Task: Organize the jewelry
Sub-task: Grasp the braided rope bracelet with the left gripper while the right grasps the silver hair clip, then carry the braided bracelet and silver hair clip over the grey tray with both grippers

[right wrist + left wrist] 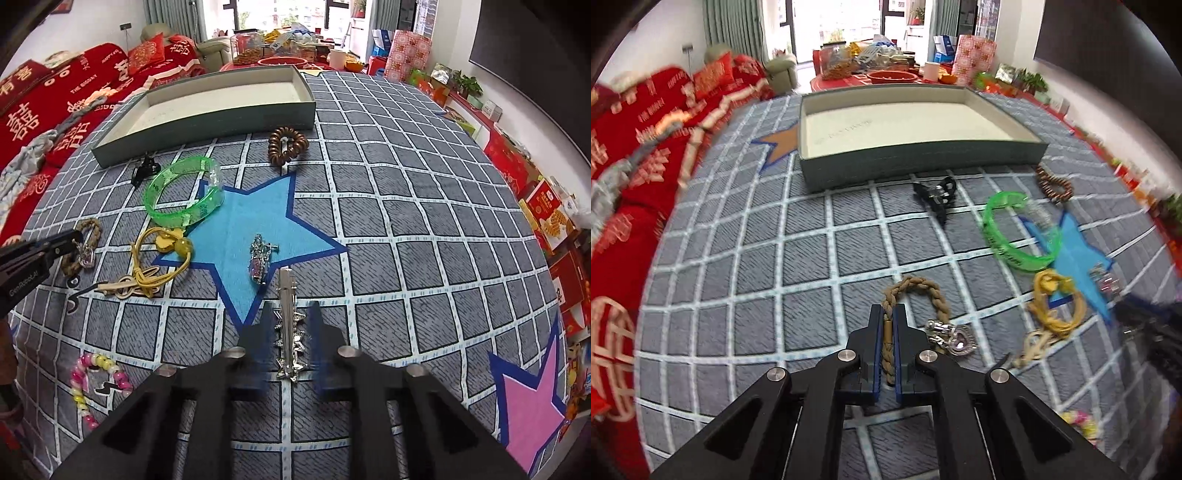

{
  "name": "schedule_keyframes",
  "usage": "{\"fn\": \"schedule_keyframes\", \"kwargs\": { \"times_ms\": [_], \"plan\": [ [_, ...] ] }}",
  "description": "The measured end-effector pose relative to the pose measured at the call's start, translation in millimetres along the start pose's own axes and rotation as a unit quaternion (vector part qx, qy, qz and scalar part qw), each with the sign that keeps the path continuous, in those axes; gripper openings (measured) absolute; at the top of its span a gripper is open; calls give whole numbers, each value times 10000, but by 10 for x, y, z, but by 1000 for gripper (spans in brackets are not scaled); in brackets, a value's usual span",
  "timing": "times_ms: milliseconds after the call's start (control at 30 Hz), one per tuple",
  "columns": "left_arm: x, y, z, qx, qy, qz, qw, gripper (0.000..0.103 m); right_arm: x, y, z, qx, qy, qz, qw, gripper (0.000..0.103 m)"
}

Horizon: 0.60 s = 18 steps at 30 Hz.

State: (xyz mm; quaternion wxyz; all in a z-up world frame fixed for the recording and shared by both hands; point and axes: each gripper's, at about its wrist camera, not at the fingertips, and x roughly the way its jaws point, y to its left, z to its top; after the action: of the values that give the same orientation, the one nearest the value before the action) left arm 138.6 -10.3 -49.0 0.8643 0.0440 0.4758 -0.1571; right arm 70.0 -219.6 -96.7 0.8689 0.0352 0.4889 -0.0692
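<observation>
Left gripper (886,314) jaws pinch a braided rope bracelet (916,291); right gripper (291,314) jaws, blurred, flank a spiky silver hair clip (289,325).

Left gripper (887,314): matte black linkage arms showing triangular cutouts, four silver pivot pins, blue pads lining the fingers. Right gripper (291,314): same black build, blue pads blurring. White "GenRobot.AI" lettering showing at 9 o'clock in the right view.

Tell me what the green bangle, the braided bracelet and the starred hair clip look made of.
Green bangle: likely plastic, translucent and glossy. Braided bracelet: tan twisted cord, matte and fibrous, with a brass-looking tube. Starred hair clip: apparently silver metal, shiny with bright glints.
</observation>
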Motion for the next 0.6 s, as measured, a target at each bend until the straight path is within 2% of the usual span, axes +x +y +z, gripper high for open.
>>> {"fn": "schedule_keyframes", "kwargs": {
  "times_ms": [200,600],
  "plan": [
    [-234,92,46,-245,-210,-375,9988,18,-58,-188,35,474,-59,519,9975,17],
    [-660,143,348,-293,-676,-699,9948,18,-312,-357,425,877,-348,1353,9863,17]
  ]
}}
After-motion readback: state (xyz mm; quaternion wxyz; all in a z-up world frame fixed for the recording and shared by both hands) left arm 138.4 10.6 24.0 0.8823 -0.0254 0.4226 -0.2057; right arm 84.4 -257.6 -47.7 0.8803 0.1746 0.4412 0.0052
